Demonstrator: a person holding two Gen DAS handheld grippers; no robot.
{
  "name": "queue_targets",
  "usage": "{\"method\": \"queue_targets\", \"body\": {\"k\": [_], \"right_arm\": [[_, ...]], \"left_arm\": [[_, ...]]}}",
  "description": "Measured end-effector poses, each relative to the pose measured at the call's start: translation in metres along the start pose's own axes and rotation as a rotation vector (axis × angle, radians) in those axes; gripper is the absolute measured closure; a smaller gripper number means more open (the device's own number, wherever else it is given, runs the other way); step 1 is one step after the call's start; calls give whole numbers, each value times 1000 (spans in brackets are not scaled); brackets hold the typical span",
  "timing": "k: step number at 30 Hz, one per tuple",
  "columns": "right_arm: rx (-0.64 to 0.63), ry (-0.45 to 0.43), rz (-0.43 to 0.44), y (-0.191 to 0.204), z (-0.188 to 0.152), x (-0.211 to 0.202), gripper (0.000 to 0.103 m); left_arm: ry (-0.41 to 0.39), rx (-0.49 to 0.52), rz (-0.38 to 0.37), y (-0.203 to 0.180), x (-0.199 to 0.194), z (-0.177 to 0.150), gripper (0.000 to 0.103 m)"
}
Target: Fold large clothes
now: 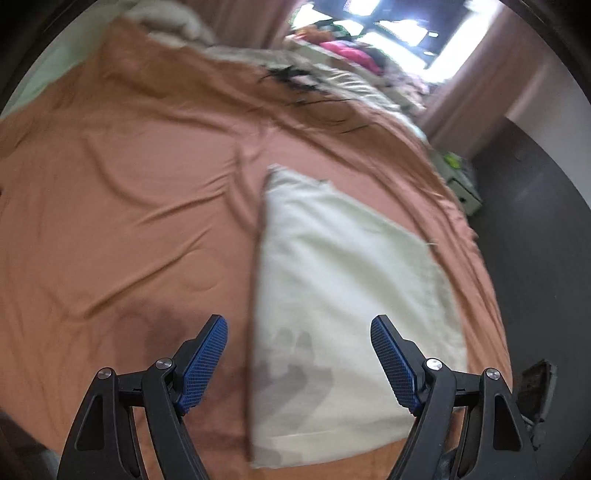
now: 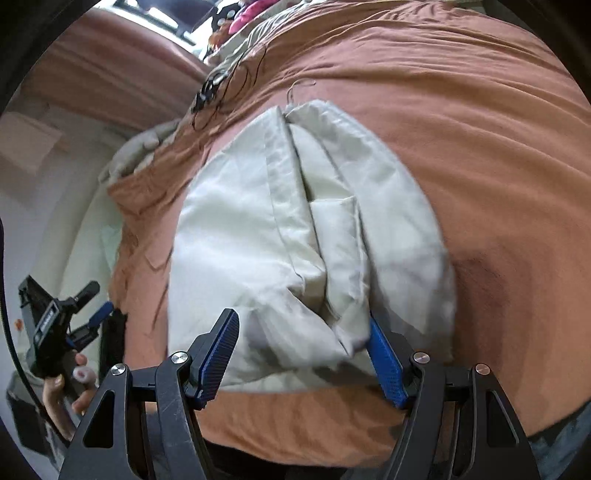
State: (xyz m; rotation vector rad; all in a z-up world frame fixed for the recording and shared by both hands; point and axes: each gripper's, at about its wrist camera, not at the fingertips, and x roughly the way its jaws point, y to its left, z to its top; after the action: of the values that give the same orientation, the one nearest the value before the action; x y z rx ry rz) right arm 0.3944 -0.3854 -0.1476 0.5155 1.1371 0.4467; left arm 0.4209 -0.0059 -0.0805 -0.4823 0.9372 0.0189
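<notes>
A pale cream garment (image 1: 343, 280) lies folded into a long flat shape on the orange-brown bedsheet (image 1: 129, 206). My left gripper (image 1: 298, 319) hovers open over its near end, its blue pads (image 1: 207, 354) wide apart with nothing between them. In the right wrist view the same garment (image 2: 258, 229) shows overlapping folds and a pocket. My right gripper (image 2: 301, 317) stands open at its near edge. Cloth lies under and between the fingers, and a fold covers the tip of the right pad (image 2: 384, 358), but nothing is pinched. The left gripper (image 2: 88, 314) shows off the bed's left side, held by a hand (image 2: 59, 391).
Black cords (image 1: 295, 81) and a thin wire hanger (image 2: 299, 88) lie on the sheet beyond the garment. Grey bedding (image 1: 173, 22) is heaped at the far end. The bed's edge drops to dark floor (image 1: 535, 240) with a small box (image 1: 461, 184). Curtains (image 1: 476, 74) flank a bright window.
</notes>
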Motion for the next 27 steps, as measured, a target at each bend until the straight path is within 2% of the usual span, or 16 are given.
{"method": "queue_targets", "body": {"k": [7,9,10,11,13,18,21,24,27], "right_arm": [[-23,47,-31,10,7,28,35],[-39,37,-45,11,8,33,54],[-48,24,-52,11,9,32,79],[-45,10,-34,9,10,28,87],[-60,-21,-7,9,11,17,92],[-99,-89,-28,8,9,-9,94],[-51,-108,-37,-8,8,-15,95],[14,-120,-53,-32,7,-19,95],[61,-116,-57,-50,0,-20,95]], "left_arm": [[100,-70,6,36,27,-26,22],[123,-70,6,36,34,-34,22],[132,-70,-1,35,37,-37,22],[139,-70,-10,34,40,-41,22],[149,-66,-21,31,43,-44,22],[159,-27,-44,15,48,-45,22],[159,3,-65,2,48,-44,22],[169,34,-91,-12,51,-45,31],[182,72,-108,-26,55,-47,33]]}}
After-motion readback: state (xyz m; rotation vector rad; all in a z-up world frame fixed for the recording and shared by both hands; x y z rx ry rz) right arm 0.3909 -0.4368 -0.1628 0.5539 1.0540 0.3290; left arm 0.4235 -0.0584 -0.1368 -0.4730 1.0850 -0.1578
